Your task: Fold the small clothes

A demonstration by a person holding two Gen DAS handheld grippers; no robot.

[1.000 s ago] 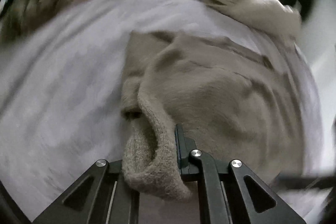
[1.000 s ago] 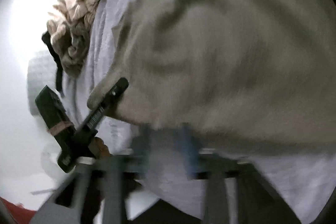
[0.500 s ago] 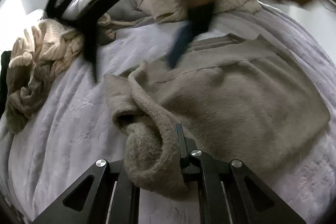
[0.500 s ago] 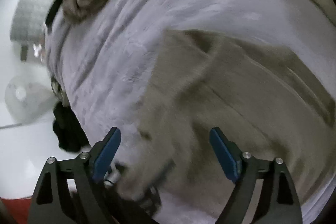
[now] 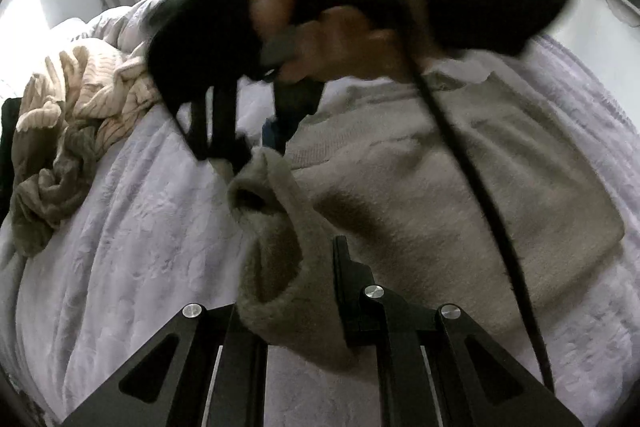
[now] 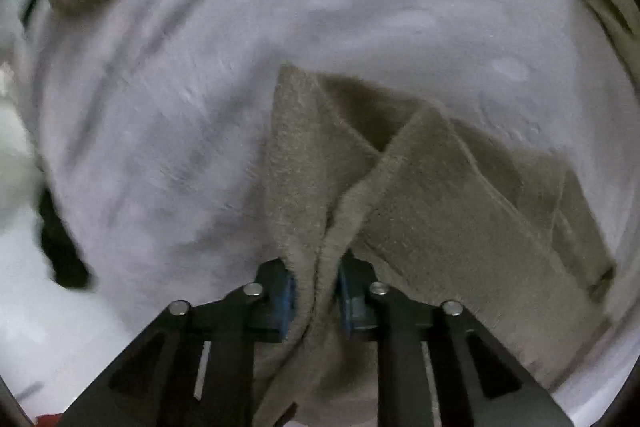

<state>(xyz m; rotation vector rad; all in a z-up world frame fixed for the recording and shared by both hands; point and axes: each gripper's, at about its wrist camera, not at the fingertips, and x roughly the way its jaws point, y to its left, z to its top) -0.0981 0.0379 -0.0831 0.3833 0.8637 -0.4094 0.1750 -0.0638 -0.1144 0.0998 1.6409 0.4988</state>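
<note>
Half a second back, stood open above the taupe sweater (image 6: 460, 211) with blue pads spread wide; now clamped on a bunched fold of it, cloth squeezed between the pads of the right gripper (image 6: 314, 293). Left gripper (image 5: 296, 291) unchanged: pinched on the ribbed cuff (image 5: 280, 267), sleeve raised off the lilac bedspread (image 5: 120, 247).

Sweater lies spread on the bed, body flat toward the right in the left wrist view, held at two points.

For a clean fold, judged from this: lift both holds together and level, carry the sleeve across the body, keep the cloth taut between the grips so no crease gets trapped, lower flat before letting go. Watch the black cable (image 5: 480, 187) trailing across the knit, which could snag or drag the fabric.

Left wrist view alone shows the person's hand (image 5: 340, 43) on the other tool's handle, blurred, plus a heap of cream and brown knitwear (image 5: 68, 131) near the bed's far left and a curtained window behind. Right wrist view alone shows the closed pads up close and the doubled edge of cloth rising in a V from them; the cuff stays out of sight there.
</note>
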